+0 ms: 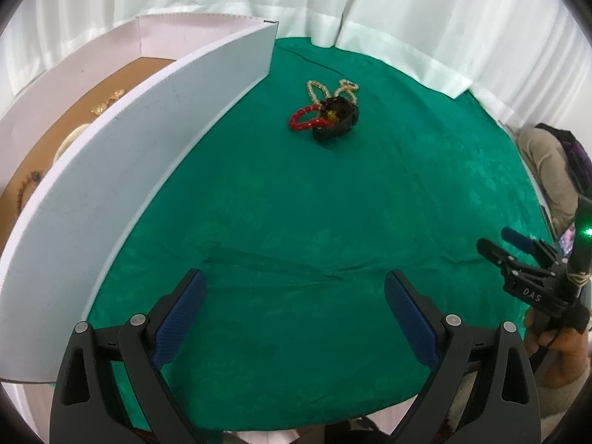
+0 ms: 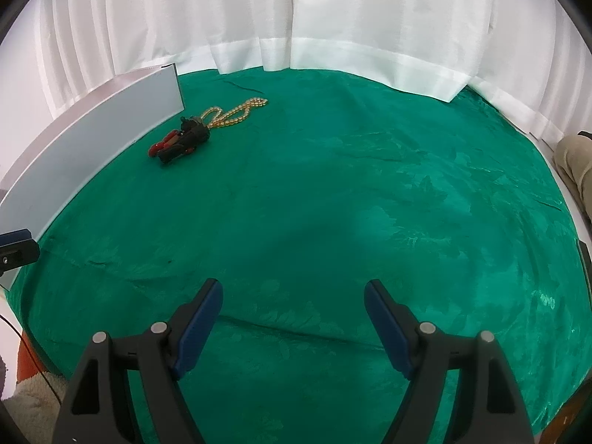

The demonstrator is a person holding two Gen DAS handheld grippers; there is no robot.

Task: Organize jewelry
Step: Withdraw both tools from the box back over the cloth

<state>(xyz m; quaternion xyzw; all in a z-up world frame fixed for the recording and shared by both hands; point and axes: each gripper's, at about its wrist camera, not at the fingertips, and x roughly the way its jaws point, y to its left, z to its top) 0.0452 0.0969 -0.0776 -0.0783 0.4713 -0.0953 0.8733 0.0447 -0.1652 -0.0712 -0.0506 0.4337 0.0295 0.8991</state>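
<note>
A small pile of jewelry lies on the green cloth [image 1: 296,203]: a red bead bracelet [image 1: 305,120], a dark bangle-like piece [image 1: 338,118] and a gold bead necklace [image 1: 325,87]. The pile also shows in the right wrist view, with the dark piece [image 2: 187,138] and gold necklace [image 2: 236,111]. A white box [image 1: 111,170] with a brown floor stands at the left and holds gold earrings [image 1: 107,101] and other pieces. My left gripper [image 1: 296,307] is open and empty, well short of the pile. My right gripper [image 2: 294,312] is open and empty over bare cloth.
White curtains [image 2: 296,18] hang behind the table. The box wall [image 2: 92,148] runs along the left in the right wrist view. The right gripper and the hand holding it [image 1: 536,285] show at the right edge of the left wrist view.
</note>
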